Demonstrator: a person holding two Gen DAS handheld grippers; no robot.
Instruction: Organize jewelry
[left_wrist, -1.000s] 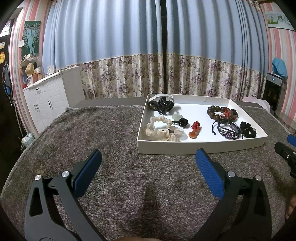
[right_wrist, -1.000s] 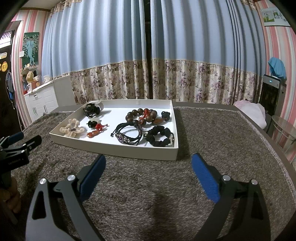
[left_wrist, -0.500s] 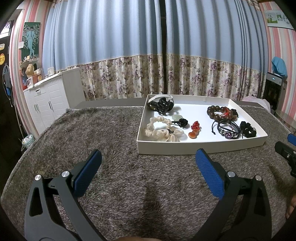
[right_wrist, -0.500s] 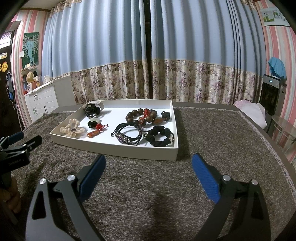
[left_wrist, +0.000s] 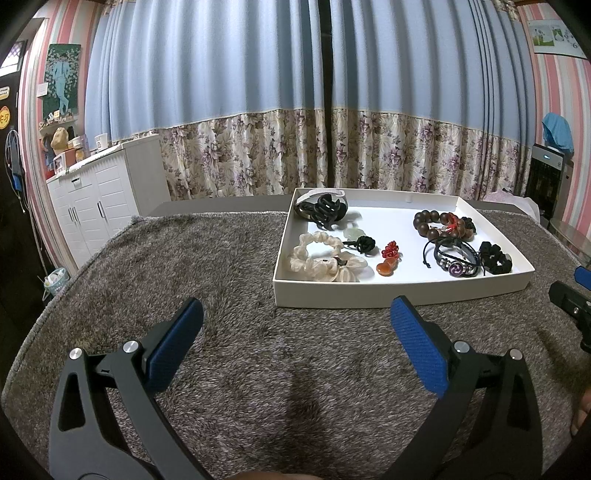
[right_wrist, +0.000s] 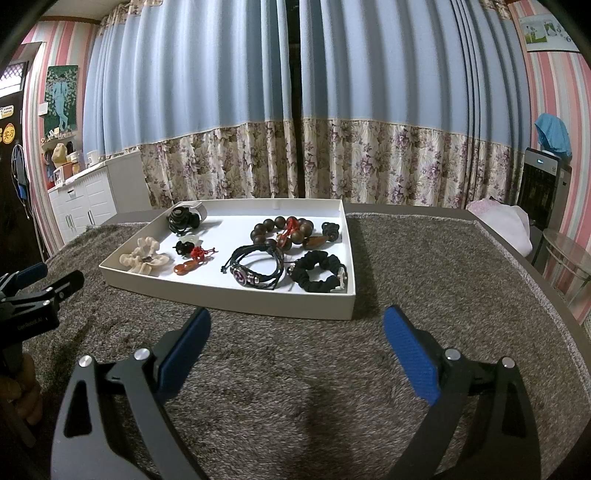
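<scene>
While both grippers hang above the grey rug with fingers spread and empty, the jewelry lies in the white tray. I think the right gripper should approach low over the near wall and pinch the black scrunchie by one edge; the left gripper waits.

At the bottom of the frame the right tool hangs wide open above the grey shaggy tabletop, holding nothing. At mid-frame sits a white tray holding a black scrunchie, a cord bracelet, wooden beads, a cream scrunchie and a red pendant. The left tool shows at the left edge, open.
</scene>
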